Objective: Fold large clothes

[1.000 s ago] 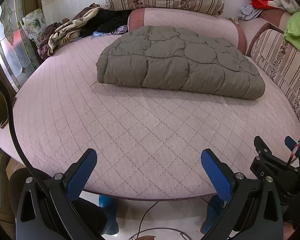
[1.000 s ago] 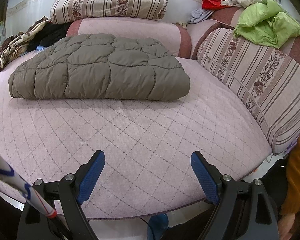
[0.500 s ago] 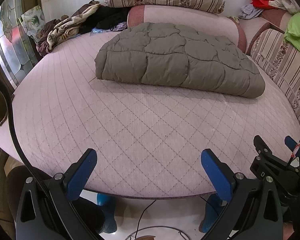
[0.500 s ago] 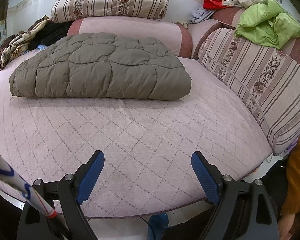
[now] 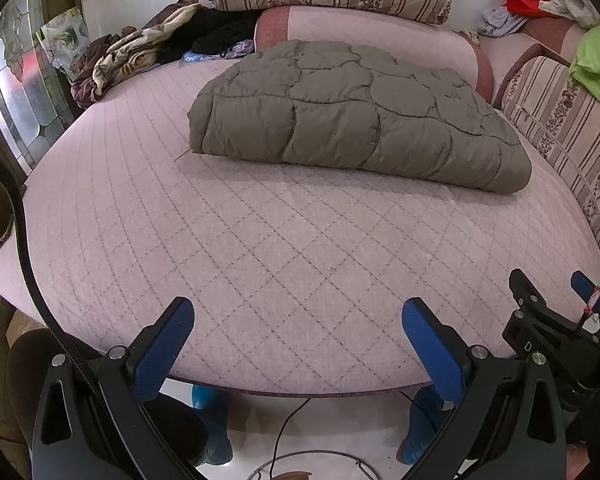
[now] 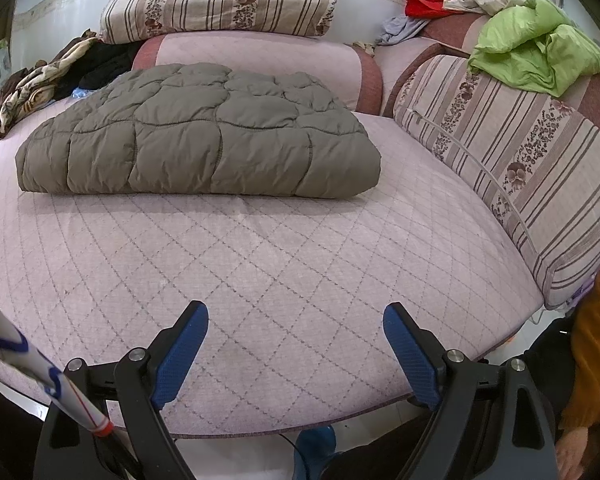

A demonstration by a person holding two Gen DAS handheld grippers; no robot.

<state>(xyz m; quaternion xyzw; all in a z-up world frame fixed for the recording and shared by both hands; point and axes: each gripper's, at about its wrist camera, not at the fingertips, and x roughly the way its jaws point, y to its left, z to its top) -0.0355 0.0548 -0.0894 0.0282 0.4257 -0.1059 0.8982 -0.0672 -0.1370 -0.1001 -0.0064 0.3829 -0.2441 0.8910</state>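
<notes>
Since a second ago: my view has crept nearer the bed (image 5: 260, 264). Left tongs (image 5: 296, 344): apart, empty, over the near edge. Coat (image 5: 352, 116): folded, at the far edge. Right tongs (image 6: 296, 348): apart, empty, near edge.

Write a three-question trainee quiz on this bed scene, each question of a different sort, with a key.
1. True or false: the left gripper is clamped on the grey-brown quilted padded garment.
2. Multiple choice: where does the crumpled lime-green padded garment lie? A) flat in the middle of the pink quilted round mattress B) on top of the striped floral side cushion C) under the grey-brown garment
3. Fill in: the grey-brown garment lies folded into a thick bundle, and the jaws of the right gripper stand ____ short of it.

Key: 1 false, both grippers are empty and apart from it; 2 B; 3 open.
</notes>
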